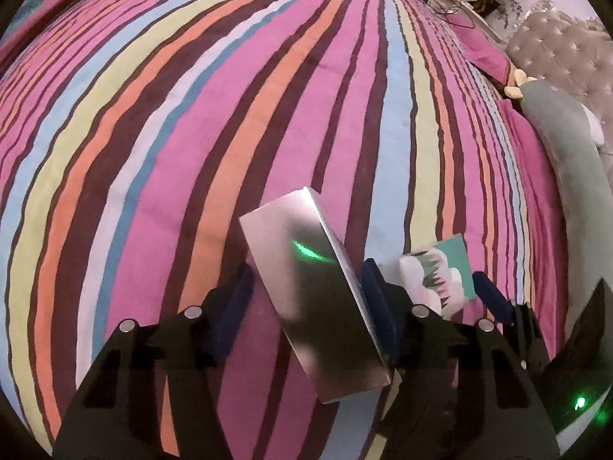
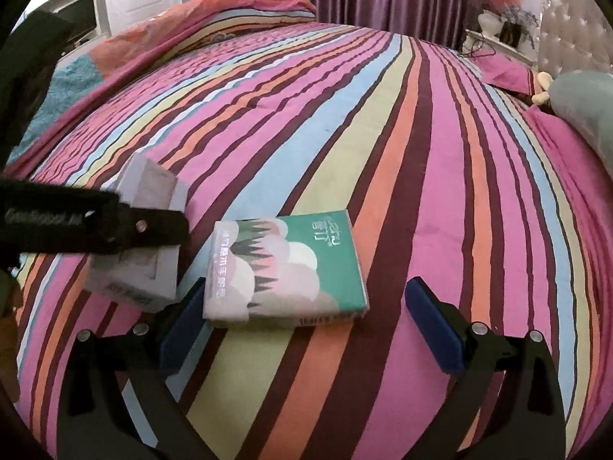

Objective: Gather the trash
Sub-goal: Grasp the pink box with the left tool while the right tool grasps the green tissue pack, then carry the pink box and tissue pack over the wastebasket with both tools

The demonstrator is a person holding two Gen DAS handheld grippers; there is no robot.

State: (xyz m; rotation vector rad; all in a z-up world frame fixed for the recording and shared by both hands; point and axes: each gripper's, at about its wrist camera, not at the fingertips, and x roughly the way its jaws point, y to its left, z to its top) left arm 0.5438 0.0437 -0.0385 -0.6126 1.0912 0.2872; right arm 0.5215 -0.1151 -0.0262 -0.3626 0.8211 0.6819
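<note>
Now white box [image 1: 310, 306] clamped in left tongs [image 1: 306, 266], tissue pack [image 2: 287, 264] between open right tongs [image 2: 306, 283].

Two boxes are counted on one striped bedspread [image 2: 383, 122]: one white box [image 2: 149, 191] and one green tissue pack [image 2: 291, 268]. Two grippers are seen, the left gripper [image 1: 306, 287] and the right gripper [image 2: 306, 314]. One grey pillow [image 2: 586, 103] is counted.

My bed [image 2: 383, 122] wears a striped quilt. The green tissue pack [image 2: 285, 270] lies flat on it. Left of the pack, just beside it, sits a pale box [image 2: 141, 268]; well right of the pack, a grey pillow [image 2: 586, 99].
</note>
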